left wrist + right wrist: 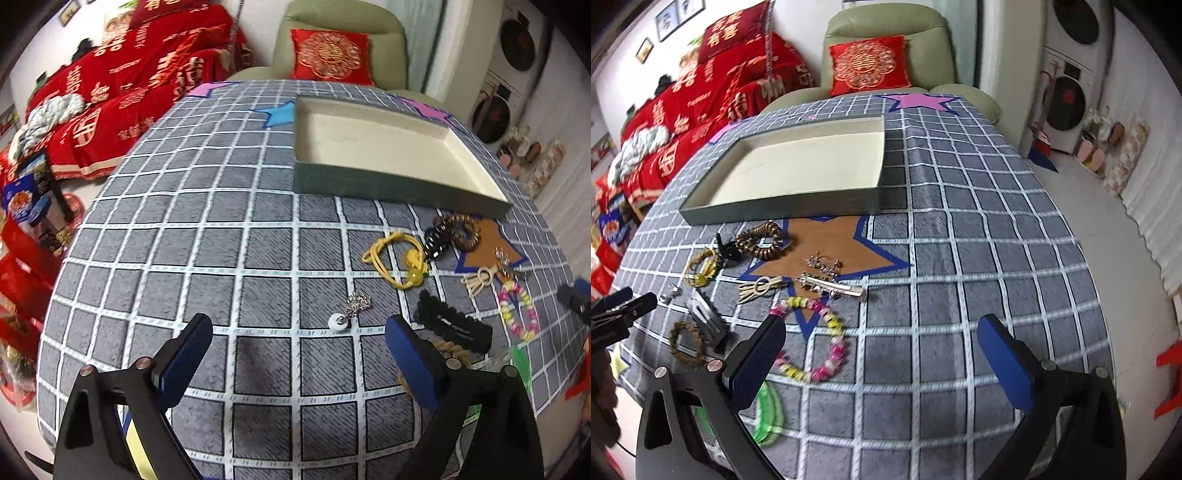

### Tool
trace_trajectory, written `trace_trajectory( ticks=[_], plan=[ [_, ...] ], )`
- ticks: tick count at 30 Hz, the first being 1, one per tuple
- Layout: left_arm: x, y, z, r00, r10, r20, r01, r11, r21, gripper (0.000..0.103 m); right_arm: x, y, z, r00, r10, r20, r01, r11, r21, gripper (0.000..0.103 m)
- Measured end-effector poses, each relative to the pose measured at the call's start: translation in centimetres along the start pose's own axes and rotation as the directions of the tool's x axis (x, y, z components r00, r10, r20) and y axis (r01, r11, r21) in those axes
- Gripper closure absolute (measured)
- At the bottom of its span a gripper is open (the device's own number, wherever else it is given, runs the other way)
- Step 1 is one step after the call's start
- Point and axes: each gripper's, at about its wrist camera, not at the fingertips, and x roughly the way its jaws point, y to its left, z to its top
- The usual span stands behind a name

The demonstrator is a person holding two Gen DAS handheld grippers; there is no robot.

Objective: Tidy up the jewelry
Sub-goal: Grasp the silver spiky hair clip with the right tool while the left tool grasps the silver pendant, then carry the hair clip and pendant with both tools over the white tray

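Note:
An empty green tray with a cream inside (pixel 373 147) (pixel 798 166) lies on the checked cloth. Jewelry is scattered in front of it. A silver pendant with a white disc (pixel 345 314), a yellow cord with beads (pixel 400 258), a brown coil tie (pixel 458 230) (pixel 761 240), a black hair clip (pixel 452 323) and a pink-yellow bead bracelet (pixel 517 310) (pixel 820 339) lie there. A silver hair clip (pixel 831 286) lies by the brown star. My left gripper (pixel 299 343) is open and empty, just short of the pendant. My right gripper (pixel 881 350) is open and empty above the bracelet.
A green armchair with a red cushion (pixel 330 55) (pixel 868 64) stands behind the table. A sofa under a red cover (pixel 122 92) is at the left. The table's right edge (pixel 1082 251) drops to the floor. A braided brown ring (pixel 685 345) and a green item (pixel 768 413) lie near the front.

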Motion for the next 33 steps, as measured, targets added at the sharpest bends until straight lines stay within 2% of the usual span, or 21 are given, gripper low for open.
trace_trajectory(
  ticks=[2, 5, 6, 8, 10, 11, 17, 20, 26, 27, 28, 30, 33],
  plan=[
    [0.4, -0.4, 0.0, 1.000, -0.013, -0.001, 0.013, 0.999, 0.034, 0.002, 0.7, -0.1, 0.5, 1.000, 0.009, -0.003, -0.009, 0.999, -0.040, 0.000],
    [1.0, -0.9, 0.2, 0.999, -0.035, -0.017, 0.036, 0.996, 0.085, 0.019, 1.7, -0.1, 1.3, 0.999, 0.031, -0.013, -0.032, 0.994, -0.106, 0.001],
    [1.3, -1.0, 0.3, 0.999, -0.038, -0.028, 0.040, 0.995, 0.093, 0.019, 2.1, 0.0, 1.4, 0.999, 0.037, -0.020, -0.039, 0.991, -0.126, 0.002],
    [1.8, -1.0, 0.4, 0.998, -0.042, -0.039, 0.046, 0.993, 0.106, 0.019, 3.0, 0.0, 1.7, 0.998, 0.052, -0.039, -0.058, 0.984, -0.169, 0.009],
    [2.1, -1.1, 0.6, 0.998, -0.045, -0.037, 0.050, 0.991, 0.125, 0.019, 3.9, 0.1, 1.8, 0.997, 0.049, -0.066, -0.062, 0.978, -0.200, 0.027],
    [2.2, -1.2, 0.7, 0.998, -0.048, -0.039, 0.053, 0.990, 0.134, 0.019, 4.4, 0.1, 1.8, 0.995, 0.052, -0.083, -0.069, 0.975, -0.211, 0.032],
    [2.5, -2.0, 1.1, 0.998, -0.058, -0.040, 0.065, 0.980, 0.186, 0.022, 5.5, 0.7, 1.8, 0.986, 0.120, -0.119, -0.148, 0.954, -0.261, 0.035],
    [2.6, -2.4, 1.1, 0.997, -0.066, -0.040, 0.073, 0.975, 0.210, 0.023, 5.9, 1.7, 1.8, 0.984, 0.121, -0.131, -0.156, 0.939, -0.305, 0.045],
    [2.0, -3.2, 0.8, 0.994, -0.103, -0.036, 0.109, 0.960, 0.258, 0.050, 5.6, 3.1, 1.7, 0.978, 0.148, -0.145, -0.189, 0.924, -0.333, 0.076],
    [2.0, -3.3, 0.7, 0.993, -0.109, -0.035, 0.114, 0.957, 0.266, 0.059, 5.6, 3.2, 1.7, 0.977, 0.151, -0.148, -0.193, 0.923, -0.333, 0.078],
    [1.9, -3.6, 0.6, 0.992, -0.120, -0.033, 0.124, 0.953, 0.277, 0.065, 5.5, 3.3, 1.5, 0.976, 0.156, -0.152, -0.199, 0.922, -0.333, 0.082],
    [1.8, -3.8, 0.5, 0.991, -0.127, -0.033, 0.132, 0.947, 0.294, 0.087, 5.3, 3.6, 1.3, 0.974, 0.161, -0.160, -0.207, 0.919, -0.335, 0.084],
    [1.7, -3.8, 0.5, 0.990, -0.135, -0.032, 0.139, 0.946, 0.292, 0.087, 4.8, 3.9, 0.7, 0.975, 0.152, -0.163, -0.199, 0.922, -0.331, 0.084]
  ],
)
